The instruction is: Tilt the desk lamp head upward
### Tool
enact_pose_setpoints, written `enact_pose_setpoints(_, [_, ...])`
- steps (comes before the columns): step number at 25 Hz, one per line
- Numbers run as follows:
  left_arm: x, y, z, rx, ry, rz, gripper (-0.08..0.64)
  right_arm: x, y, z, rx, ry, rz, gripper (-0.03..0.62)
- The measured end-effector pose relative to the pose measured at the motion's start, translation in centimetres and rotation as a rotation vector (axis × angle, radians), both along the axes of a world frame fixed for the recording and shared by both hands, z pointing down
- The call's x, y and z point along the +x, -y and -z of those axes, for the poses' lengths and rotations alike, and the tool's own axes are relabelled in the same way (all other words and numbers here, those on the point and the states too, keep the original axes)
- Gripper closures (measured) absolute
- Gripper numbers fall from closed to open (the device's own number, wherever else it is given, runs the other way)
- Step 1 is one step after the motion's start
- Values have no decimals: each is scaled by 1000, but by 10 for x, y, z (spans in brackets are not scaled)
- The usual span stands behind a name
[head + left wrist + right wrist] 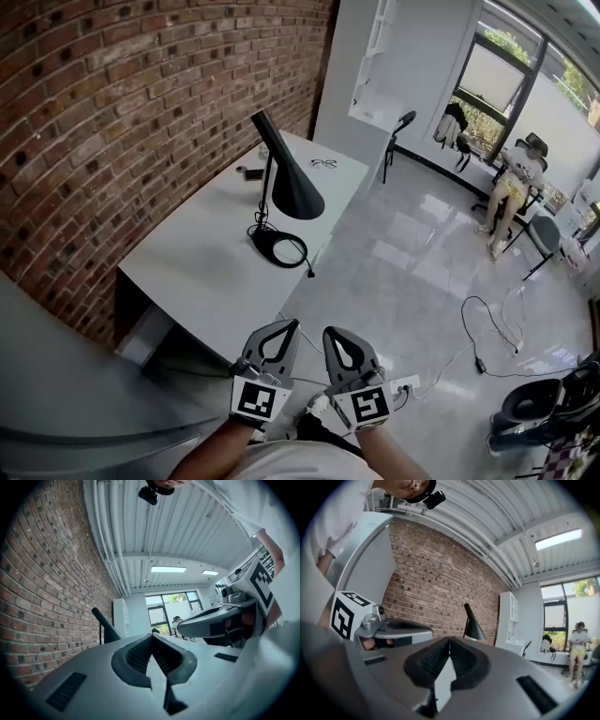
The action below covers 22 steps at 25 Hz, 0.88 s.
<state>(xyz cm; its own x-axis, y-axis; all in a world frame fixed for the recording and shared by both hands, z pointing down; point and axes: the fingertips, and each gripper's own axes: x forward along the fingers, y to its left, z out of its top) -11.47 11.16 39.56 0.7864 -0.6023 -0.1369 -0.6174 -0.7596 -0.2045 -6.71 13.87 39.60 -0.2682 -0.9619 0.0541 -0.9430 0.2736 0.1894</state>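
Left hand-held gripper (pixel 292 325) and right hand-held gripper (pixel 331 332) sit side by side, low in front of the person, off the near corner of the table (pixel 187 267), tips aimed toward it. Both are clenched, jaws tip to tip, nothing between them, touching nothing. Both are well apart from the lamp. White power strip (pixel 405 382) lies on the floor just beside the right one.

Desk lamp (pixel 272 202) stands mid-table, on the side away from the brick wall (pixel 112 112). Ring base (pixel 278 248) lies flat on the top, and a black cord (pixel 307 266) runs from it to the table edge. The thin stem is upright. Lamp head (pixel 292 178) is a black cone with its long axis on a steep diagonal. The narrow end is up, toward the wall side. The wide mouth points down and out toward the room, hanging above the base without touching it.

Further along the table there is a small dark item (pixel 251 172) near the wall, type unclear, and a pair of glasses (pixel 323 164) at the far end.

Beyond that, loose cables (pixel 483 333) lie on the floor, a white shelf unit (pixel 384 75) stands at the far wall, and a person (pixel 517 178) is seated by the windows.
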Motion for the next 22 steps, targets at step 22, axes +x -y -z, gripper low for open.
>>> enact_pose_setpoints(22, [52,45,-15,-40,41,103,552,52,52,-11,-25,41,113,575])
